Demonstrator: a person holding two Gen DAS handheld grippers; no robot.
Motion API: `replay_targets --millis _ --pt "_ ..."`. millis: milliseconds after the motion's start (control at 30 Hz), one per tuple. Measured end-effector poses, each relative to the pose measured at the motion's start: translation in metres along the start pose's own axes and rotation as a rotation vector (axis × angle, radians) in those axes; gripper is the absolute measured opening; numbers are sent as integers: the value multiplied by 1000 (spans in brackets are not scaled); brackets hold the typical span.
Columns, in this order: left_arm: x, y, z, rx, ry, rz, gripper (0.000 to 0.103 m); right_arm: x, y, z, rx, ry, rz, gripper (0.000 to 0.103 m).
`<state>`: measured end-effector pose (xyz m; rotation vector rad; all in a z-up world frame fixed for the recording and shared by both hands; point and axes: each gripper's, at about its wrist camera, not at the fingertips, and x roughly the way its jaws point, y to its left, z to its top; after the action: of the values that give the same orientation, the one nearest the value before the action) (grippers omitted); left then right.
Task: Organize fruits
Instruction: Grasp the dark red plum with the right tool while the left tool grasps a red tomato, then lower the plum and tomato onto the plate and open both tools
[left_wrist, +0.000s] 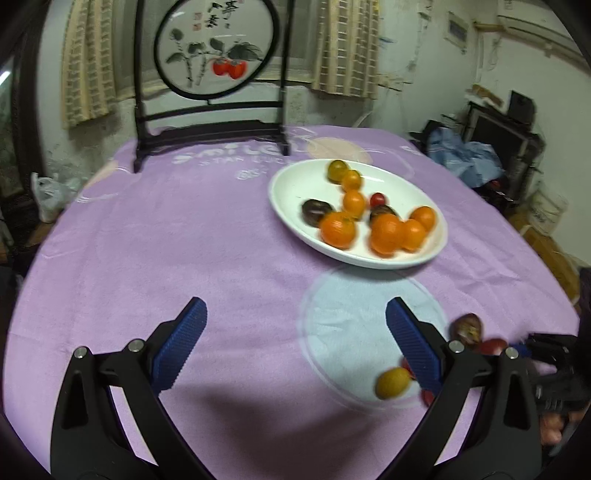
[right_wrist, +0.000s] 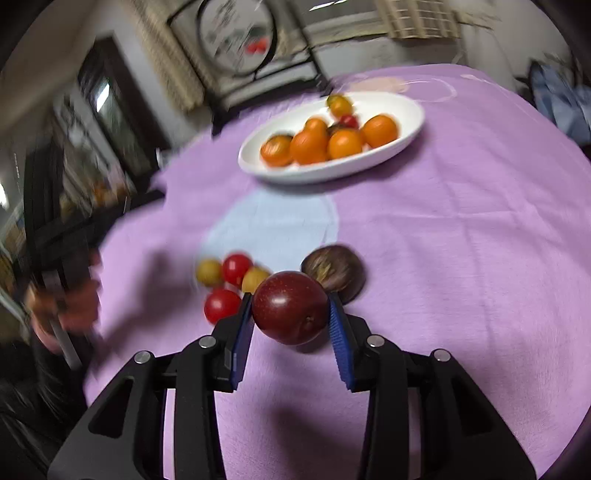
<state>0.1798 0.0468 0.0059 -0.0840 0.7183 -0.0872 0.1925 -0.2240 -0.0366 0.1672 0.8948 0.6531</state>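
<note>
My right gripper (right_wrist: 290, 308) is shut on a dark red plum (right_wrist: 290, 307) just above the purple cloth. Behind it lie a dark purple fruit (right_wrist: 338, 271), two red cherry tomatoes (right_wrist: 236, 267) and two small yellow fruits (right_wrist: 209, 272). A white oval plate (right_wrist: 406, 110) farther back holds several oranges (right_wrist: 308, 147), dark fruits and a red tomato. My left gripper (left_wrist: 293, 332) is open and empty over the cloth, left of a yellow fruit (left_wrist: 392, 383) and the dark purple fruit (left_wrist: 468, 326). The plate also shows in the left wrist view (left_wrist: 295, 184).
A round table under a purple cloth (left_wrist: 184, 240) with a pale blue circle (left_wrist: 351, 314). A black-framed round painted screen (left_wrist: 214, 48) stands at the table's far edge. Room clutter and a blue cloth (left_wrist: 461, 155) lie to the right.
</note>
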Motion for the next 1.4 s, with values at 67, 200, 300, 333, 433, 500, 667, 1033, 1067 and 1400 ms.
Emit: replay_targets --millis 67,200,300,333,433,500,667,1033,1067,1400 --pt "-3 -6 -6 39 33 -129 98 -6 -11 2 57 -32 25 40" --pt "-13 -38 -31 174 56 -295 85 -12 -20 3 108 -63 53 40" --pt "-13 -67 -46 295 80 -312 67 -15 -15 2 86 -84 57 40" --pt "-12 -74 -49 314 85 -315 60 -15 -14 2 85 -86 56 40" --pt "-7 -87 -55 350 115 -325 50 -15 -14 4 93 -90 60 40" --pt "0 -92 -57 358 137 -307 46 -16 -16 3 97 -97 72 40" --pt "13 -96 -62 369 182 -265 39 -19 -16 2 94 -112 92 40" --pt "27 -98 -60 341 227 -254 34 -23 -17 1 100 -129 109 40" --pt "28 -97 -60 333 230 -254 32 -23 -17 1 100 -130 109 40" --pt "7 -81 -24 291 122 -264 31 -24 -4 43 35 -121 90 40"
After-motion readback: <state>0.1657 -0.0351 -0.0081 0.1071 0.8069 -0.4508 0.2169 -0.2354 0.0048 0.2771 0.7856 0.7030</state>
